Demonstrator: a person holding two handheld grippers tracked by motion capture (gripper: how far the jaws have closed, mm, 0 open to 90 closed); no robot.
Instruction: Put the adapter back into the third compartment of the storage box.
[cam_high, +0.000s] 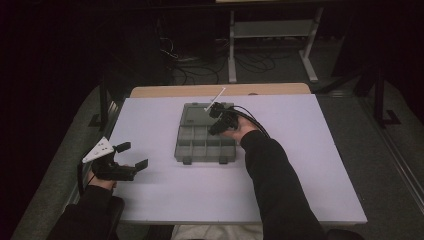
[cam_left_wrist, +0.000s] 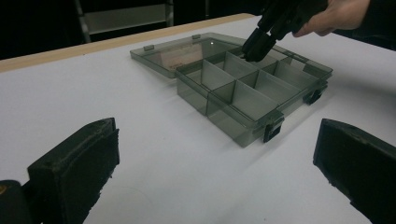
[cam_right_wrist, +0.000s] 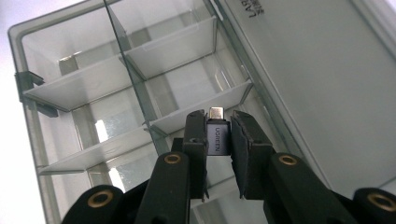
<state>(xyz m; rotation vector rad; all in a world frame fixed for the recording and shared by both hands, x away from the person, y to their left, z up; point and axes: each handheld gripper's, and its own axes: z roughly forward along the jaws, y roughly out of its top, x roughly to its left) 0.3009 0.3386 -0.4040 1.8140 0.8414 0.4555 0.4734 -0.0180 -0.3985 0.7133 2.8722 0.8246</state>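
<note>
We had the small grey adapter pinched between the pads of the right gripper, just below the centre of the right gripper view, with its metal plug tip poking up past the jaw ends. In the high view the right gripper hung over the upper right part of the clear compartment box, whose lid lay folded open behind it. We judged the adapter light, rigid and smooth-sided, so it could slip or twist if the squeeze eased; the flat long faces of its body, where we held it, looked the best purchase, not the thin plug. The left gripper sat released, jaws spread wide over bare table at the lower left of the high view.
</note>
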